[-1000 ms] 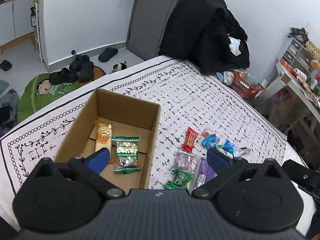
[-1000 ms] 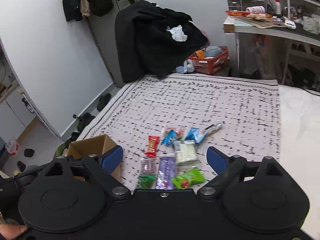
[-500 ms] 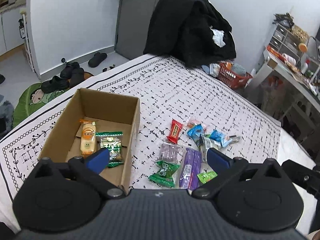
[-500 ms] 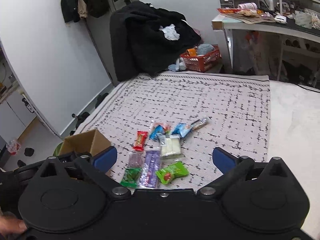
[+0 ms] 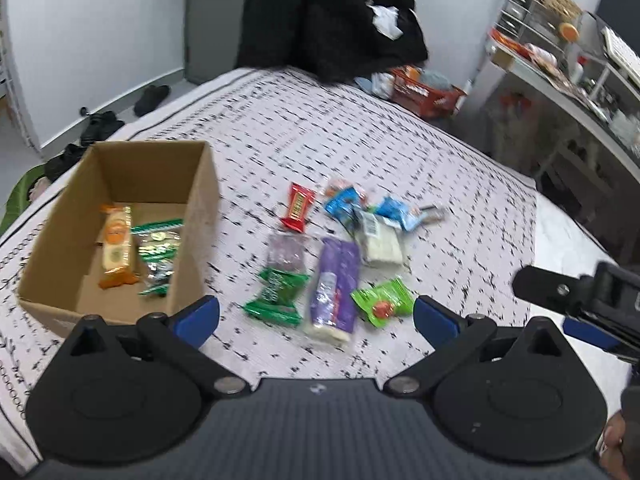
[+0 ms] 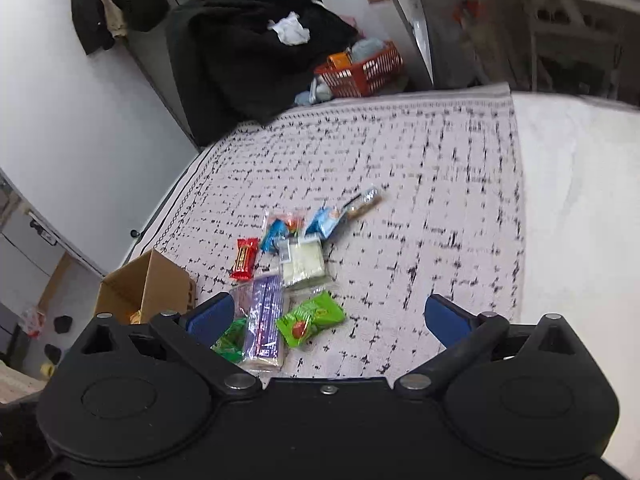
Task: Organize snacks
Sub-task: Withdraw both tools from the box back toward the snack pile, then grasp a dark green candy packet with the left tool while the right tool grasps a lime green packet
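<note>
Cardboard box is holding two crinkly packets; glossy snacks are lying just right of it. Both grippers, left gripper and right gripper, are gaping empty, having drifted closer to the snacks.

I'm working in a lived-in bedroom — a patterned bedspread ahead of my tools, black clothes heaped beyond it, shoes far left, cluttered desk right.
</note>
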`<state>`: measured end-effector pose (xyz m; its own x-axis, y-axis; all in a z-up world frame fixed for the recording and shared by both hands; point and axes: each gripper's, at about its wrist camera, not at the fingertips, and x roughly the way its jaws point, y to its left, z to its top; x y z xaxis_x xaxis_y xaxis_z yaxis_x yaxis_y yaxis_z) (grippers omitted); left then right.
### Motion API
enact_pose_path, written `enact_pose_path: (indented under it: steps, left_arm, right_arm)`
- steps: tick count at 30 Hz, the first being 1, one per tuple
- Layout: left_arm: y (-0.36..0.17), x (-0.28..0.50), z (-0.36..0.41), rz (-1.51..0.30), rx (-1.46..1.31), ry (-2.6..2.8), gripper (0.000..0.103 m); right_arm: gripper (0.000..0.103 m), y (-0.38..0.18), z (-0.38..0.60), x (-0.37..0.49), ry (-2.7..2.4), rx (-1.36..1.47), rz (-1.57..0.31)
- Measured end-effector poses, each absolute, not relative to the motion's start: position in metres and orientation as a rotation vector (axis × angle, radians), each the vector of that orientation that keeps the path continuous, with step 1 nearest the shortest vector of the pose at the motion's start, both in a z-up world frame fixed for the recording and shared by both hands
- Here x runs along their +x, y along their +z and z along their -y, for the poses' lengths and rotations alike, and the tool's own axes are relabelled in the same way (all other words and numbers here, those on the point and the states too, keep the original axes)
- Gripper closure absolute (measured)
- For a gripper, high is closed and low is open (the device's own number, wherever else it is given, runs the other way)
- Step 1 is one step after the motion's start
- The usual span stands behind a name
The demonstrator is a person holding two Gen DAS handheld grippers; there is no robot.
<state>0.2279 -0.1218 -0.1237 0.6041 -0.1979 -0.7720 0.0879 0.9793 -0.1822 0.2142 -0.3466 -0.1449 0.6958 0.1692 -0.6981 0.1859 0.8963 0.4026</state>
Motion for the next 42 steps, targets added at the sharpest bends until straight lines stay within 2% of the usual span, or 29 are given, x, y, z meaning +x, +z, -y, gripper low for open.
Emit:
enact_pose_path:
  steps: [7,12,20,23,25,32,34,42]
  left_arm:
    - [-0.144,0.238,0.128,-0.947,-0.150,-0.171,0.001]
    - [-0.157,0.244,0.131,-0.935,-0.157,-0.138,0.004]
    - [-0.176,0.261,0.137,-0.931,-0.143,-0.068,0.023]
    - [-0.187,0.269,0.138,-0.954,-0.148,-0.043,0.036]
    - [-0.192,0.273,0.138,-0.957,-0.154,-0.012,0.042]
    - [-0.195,0.284,0.135,-0.910,-0.142,0.074,0.046]
    - [-0.199,0.288,0.134,-0.923,-0.144,0.084,0.050]
    - [-0.217,0.296,0.135,-0.959,-0.133,0.101,0.051]
  right_arm:
    - [0.009,-0.172,0.349,0.232,0.037,0.559,-0.853]
    - [0.021,-0.191,0.350,0.249,0.057,0.626,-0.891]
    - [0.032,-0.217,0.351,0.267,0.096,0.699,-0.948]
    - [0.037,-0.224,0.351,0.274,0.103,0.714,-0.963]
    - [0.037,-0.229,0.350,0.278,0.111,0.720,-0.969]
    - [0.044,-0.241,0.339,0.294,0.146,0.694,-1.006]
    - [0.044,-0.244,0.335,0.297,0.155,0.682,-1.019]
    - [0.043,-0.253,0.330,0.306,0.148,0.643,-1.060]
